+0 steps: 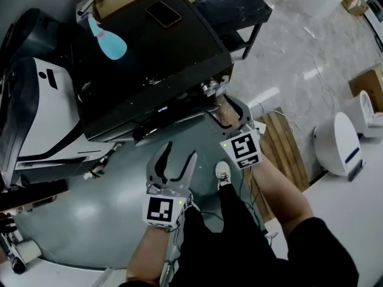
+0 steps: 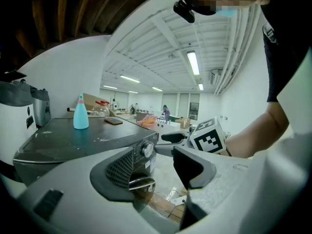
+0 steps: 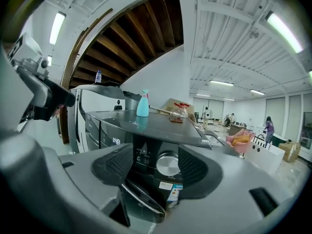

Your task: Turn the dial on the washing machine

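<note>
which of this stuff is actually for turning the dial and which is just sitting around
For the job:
washing machine
dial
right hand-held gripper, open, lined up on the dial

Just lying about:
spray bottle and phone, on the machine's top
cardboard box, on the floor
left hand-held gripper, open, idle

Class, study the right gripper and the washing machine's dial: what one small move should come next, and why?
Probably ease the right gripper forward until its jaws flank the dial. In the right gripper view the dial sits centred between the jaws, which stand apart and seem short of it. The left gripper hangs open, back from the washing machine.
</note>
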### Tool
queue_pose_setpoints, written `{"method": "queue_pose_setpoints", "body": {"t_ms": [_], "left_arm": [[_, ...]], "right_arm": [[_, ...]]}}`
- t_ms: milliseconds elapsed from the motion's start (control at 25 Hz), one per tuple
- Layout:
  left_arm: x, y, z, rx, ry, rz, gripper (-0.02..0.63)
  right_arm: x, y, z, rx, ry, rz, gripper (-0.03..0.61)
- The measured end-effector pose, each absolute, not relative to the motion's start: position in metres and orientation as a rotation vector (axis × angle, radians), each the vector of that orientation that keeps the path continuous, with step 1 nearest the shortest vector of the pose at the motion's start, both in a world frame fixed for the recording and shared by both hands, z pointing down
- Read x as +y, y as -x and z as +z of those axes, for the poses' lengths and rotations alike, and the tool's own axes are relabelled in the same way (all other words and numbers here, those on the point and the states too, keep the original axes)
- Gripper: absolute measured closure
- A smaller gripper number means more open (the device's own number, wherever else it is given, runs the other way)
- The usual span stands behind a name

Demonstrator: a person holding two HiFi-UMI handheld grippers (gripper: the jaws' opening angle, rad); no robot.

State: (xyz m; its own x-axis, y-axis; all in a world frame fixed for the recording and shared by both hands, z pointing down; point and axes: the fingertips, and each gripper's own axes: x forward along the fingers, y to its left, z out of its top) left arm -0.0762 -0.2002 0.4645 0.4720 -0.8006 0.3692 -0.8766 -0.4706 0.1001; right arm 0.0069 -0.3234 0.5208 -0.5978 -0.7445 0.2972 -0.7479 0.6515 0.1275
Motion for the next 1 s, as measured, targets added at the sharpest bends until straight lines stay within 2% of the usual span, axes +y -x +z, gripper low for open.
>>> {"method": "queue_pose_setpoints", "body": {"t_ms": [1000], "left_arm": [[-0.232, 0.068, 0.529, -1.407, -2.408, 0.430, 0.377]], "right_arm": [[-0.392, -0.001, 0.609, -2.436, -1.129, -0.120, 0.295]]}}
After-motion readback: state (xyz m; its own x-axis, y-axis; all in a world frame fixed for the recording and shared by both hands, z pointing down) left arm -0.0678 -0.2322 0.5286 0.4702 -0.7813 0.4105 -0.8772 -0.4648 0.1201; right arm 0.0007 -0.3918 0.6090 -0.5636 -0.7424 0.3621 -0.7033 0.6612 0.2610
